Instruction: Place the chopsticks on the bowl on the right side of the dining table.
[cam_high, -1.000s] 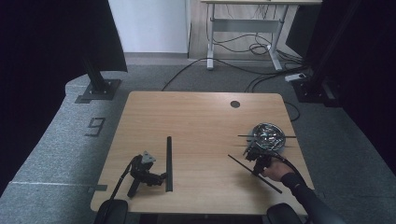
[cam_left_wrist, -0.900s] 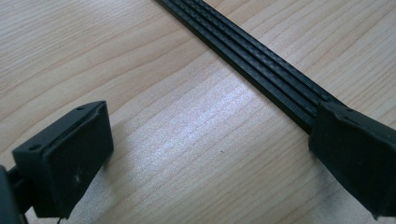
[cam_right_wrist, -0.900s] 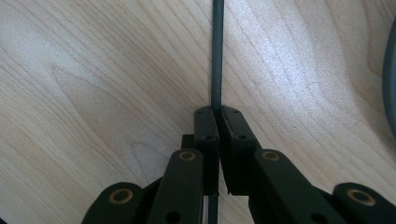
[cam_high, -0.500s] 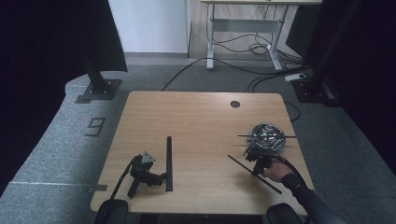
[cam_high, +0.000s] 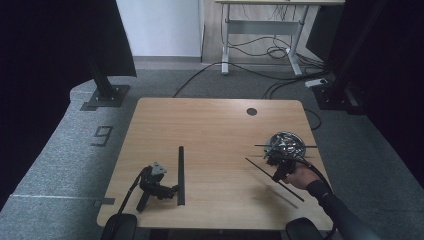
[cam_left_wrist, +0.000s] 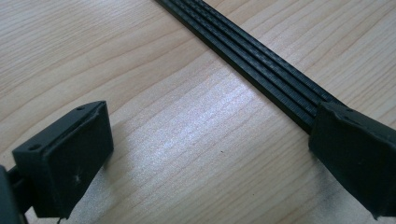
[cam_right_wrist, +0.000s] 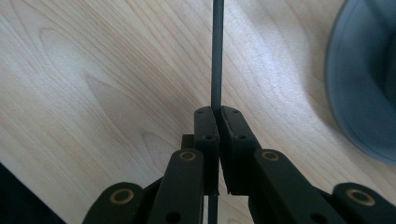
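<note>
Rod (cam_right_wrist: 216, 51) | thin, dark, pinched btwn my right gripper (cam_right_wrist: 216, 114) pads, runs to frame top | left gripper (cam_left_wrist: 205, 140) spread, beside black strip (cam_left_wrist: 252, 60)

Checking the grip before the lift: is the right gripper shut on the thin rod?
Shut: the right gripper pinches the thin rod between touching pads.

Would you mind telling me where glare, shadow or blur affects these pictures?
Left gripper view: a pale sheen of glare on the table beside the ribbed black strip. Right gripper view: the grey bowl is blurred, while the thin rod is sharper. High view: dark surroundings, and a soft shadow below the right gripper.
</note>
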